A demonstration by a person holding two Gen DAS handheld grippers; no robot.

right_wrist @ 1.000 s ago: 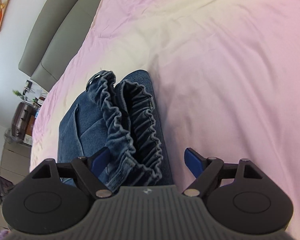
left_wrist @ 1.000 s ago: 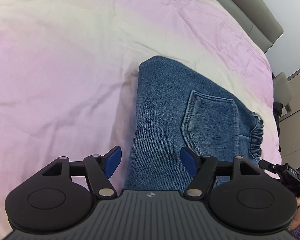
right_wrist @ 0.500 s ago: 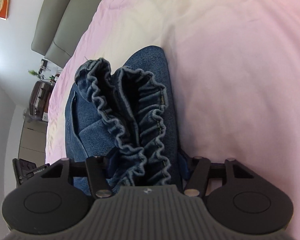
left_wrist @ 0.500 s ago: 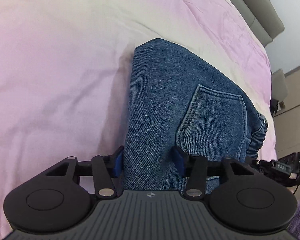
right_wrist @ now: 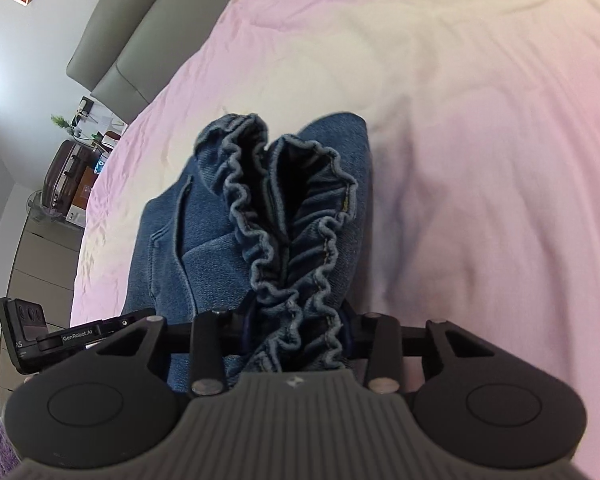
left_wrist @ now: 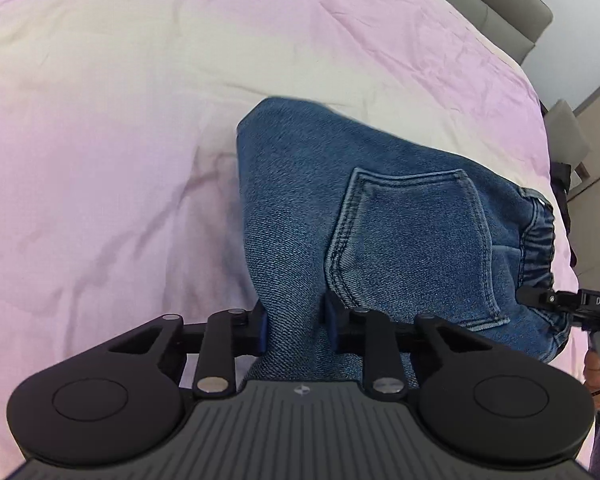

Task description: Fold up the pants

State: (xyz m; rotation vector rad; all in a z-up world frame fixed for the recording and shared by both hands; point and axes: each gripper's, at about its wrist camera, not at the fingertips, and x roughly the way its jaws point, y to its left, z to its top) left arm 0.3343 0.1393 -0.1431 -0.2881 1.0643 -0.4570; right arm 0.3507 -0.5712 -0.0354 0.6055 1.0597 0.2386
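1. Left wrist view. A bedroom: a bed (left_wrist: 148, 128) under a pink-and-cream sheet, with a grey headboard (left_wrist: 500, 4) at the top right. The pants (left_wrist: 380, 220), blue denim and already folded into a compact bundle, lie on the sheet with a back pocket (left_wrist: 412, 240) facing up.
2. The left hand-held gripper (left_wrist: 294, 320) is clamped on a fold of denim at the bundle's near edge; both blue pads press into the cloth. At the right margin the other tool shows against the gathered waistband (left_wrist: 536, 240).
3. Right wrist view. The same sheet; a headboard, a suitcase (right_wrist: 66, 168) and a cluttered dresser stand off to the left. The elastic waistband (right_wrist: 296, 216) rises in two ruffled ridges straight ahead.
4. The right hand-held gripper (right_wrist: 294, 330) is closed on the waistband end of the pants (right_wrist: 188, 232); gathered fabric fills the gap between the jaws.
5. Risks, as judged from here:
   - The right grip may hold only some of the ruffled layers; on a lift, the free layers could slip out and the fold open.
   - The left pinch is shallow, near the edge; denim is heavy and could pull free.
   - Uneven lifting between the two hands would skew the bundle.
   - Dragging rather than lifting could rumple the sheet and roll the lower layers out of line.
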